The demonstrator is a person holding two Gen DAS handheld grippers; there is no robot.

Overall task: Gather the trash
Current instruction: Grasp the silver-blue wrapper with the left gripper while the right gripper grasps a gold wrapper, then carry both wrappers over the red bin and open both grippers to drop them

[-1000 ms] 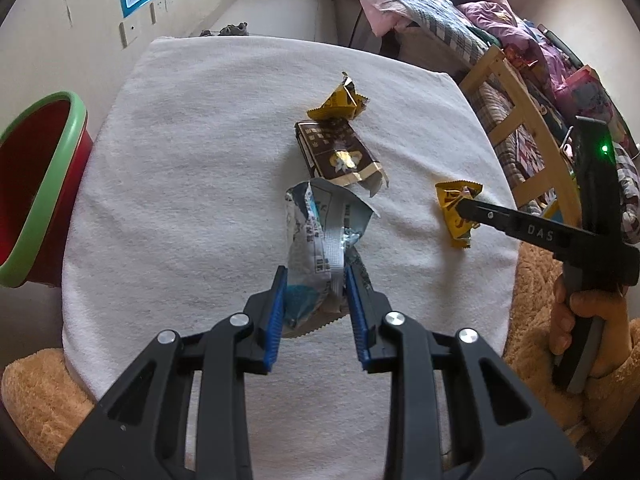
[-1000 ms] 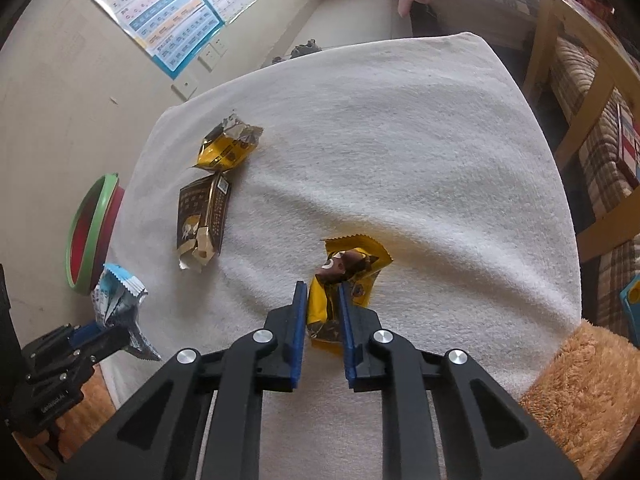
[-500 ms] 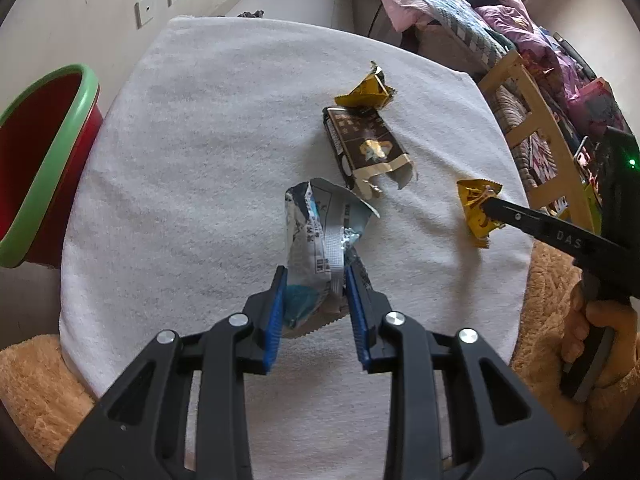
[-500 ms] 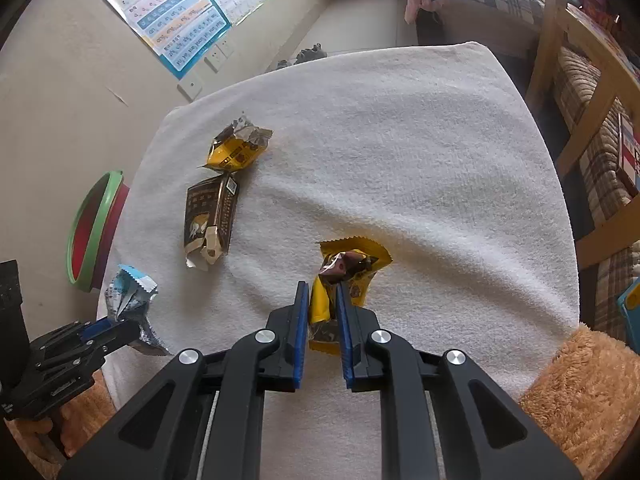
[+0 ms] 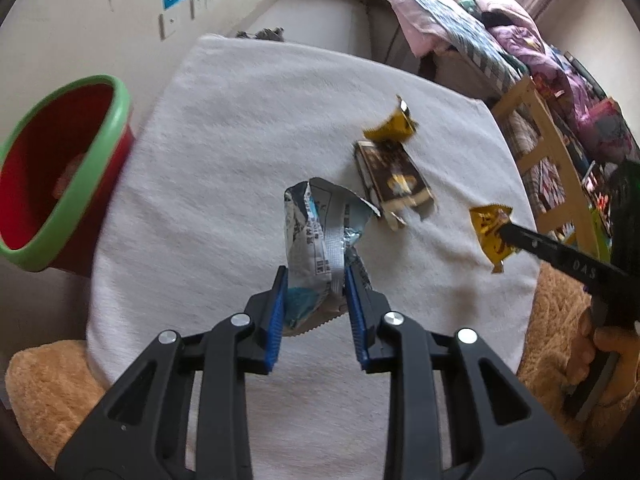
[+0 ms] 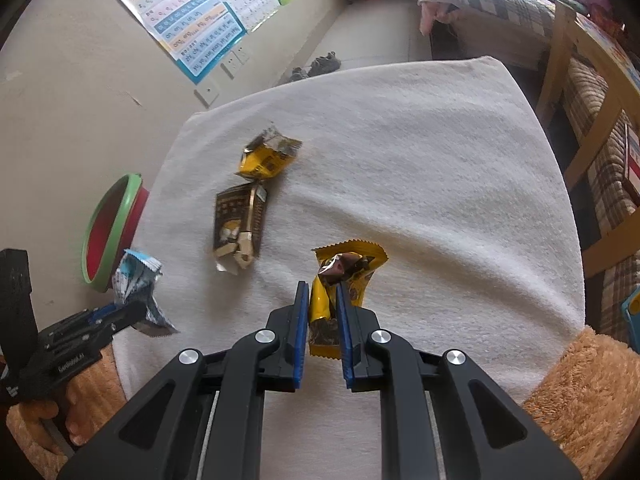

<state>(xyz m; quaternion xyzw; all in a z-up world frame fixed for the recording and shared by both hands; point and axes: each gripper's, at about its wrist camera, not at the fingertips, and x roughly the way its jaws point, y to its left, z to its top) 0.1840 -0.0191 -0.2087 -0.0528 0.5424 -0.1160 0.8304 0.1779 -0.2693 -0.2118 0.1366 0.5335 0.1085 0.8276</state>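
Wrappers in both grippers: left gripper (image 5: 315, 294) is clamped on a crumpled silver-blue wrapper (image 5: 316, 232), right gripper (image 6: 323, 306) is clamped on a yellow wrapper (image 6: 340, 280), both lifted above the towel (image 6: 420, 184) on the counter. Brown wrapper (image 6: 238, 226) and a second yellow one (image 6: 266, 158) lie on the towel, touching. Red bin (image 5: 52, 176), green rim, sits off the counter's left edge.

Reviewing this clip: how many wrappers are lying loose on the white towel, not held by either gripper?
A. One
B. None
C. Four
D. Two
D. Only the yellow wrapper and the brown wrapper lie on the towel; the left gripper is closed on a silver-blue wrapper, and the right gripper on another yellow one.
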